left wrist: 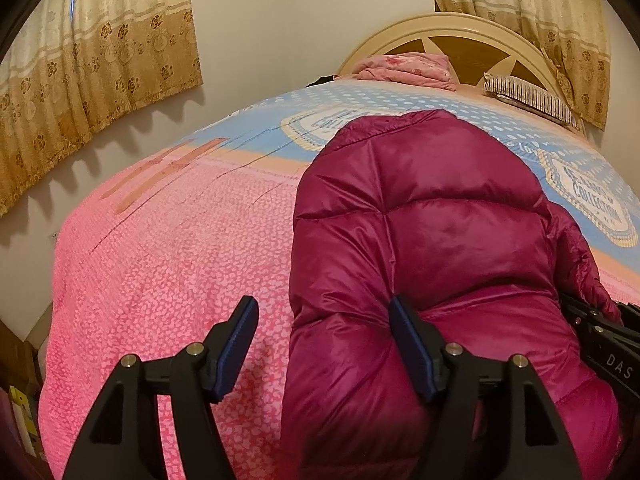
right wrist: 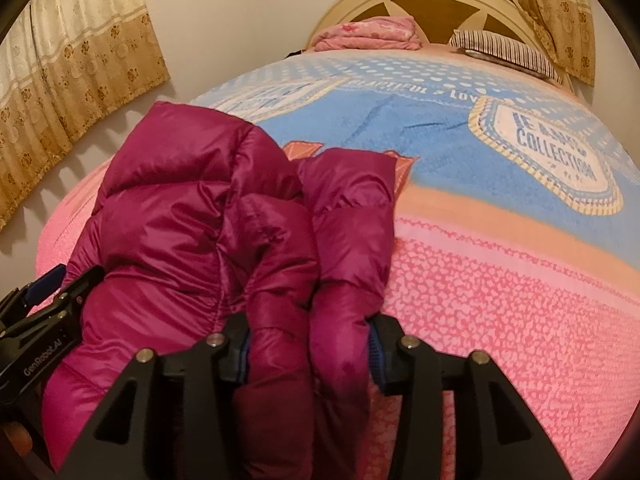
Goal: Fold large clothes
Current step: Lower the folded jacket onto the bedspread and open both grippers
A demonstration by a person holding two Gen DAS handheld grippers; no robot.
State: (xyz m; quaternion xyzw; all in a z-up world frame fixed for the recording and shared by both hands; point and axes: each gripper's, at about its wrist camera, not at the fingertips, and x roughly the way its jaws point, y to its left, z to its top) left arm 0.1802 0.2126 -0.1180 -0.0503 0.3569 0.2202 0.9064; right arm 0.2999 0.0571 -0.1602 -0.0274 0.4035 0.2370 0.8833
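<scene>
Here the magenta puffer jacket point(left wrist: 432, 248) is lying folded lengthwise on the pink-and-blue bedspread point(left wrist: 160, 260), at the near edge of the bed, its far end reaching toward the headboard point(left wrist: 448, 32). The lengthwise fold is looking done, and this seems to be the moment of letting go.

The left gripper point(left wrist: 324, 344) is standing wide open over the jacket's left edge, its right finger resting against the fabric and its left finger over bare bedspread, gripping nothing. The right gripper point(right wrist: 308, 354) is sitting partly open with two padded folds of the jacket point(right wrist: 224, 216) lying between its fingers; whether the pads are pressing on them I cannot tell.

The next move probably calls for both grippers taking the near end and carrying it toward the far end, halving the bundle.

No containers are showing; only a pink bundle point(right wrist: 368, 34) and a striped pillow point(right wrist: 504, 50) are lying by the headboard.
</scene>
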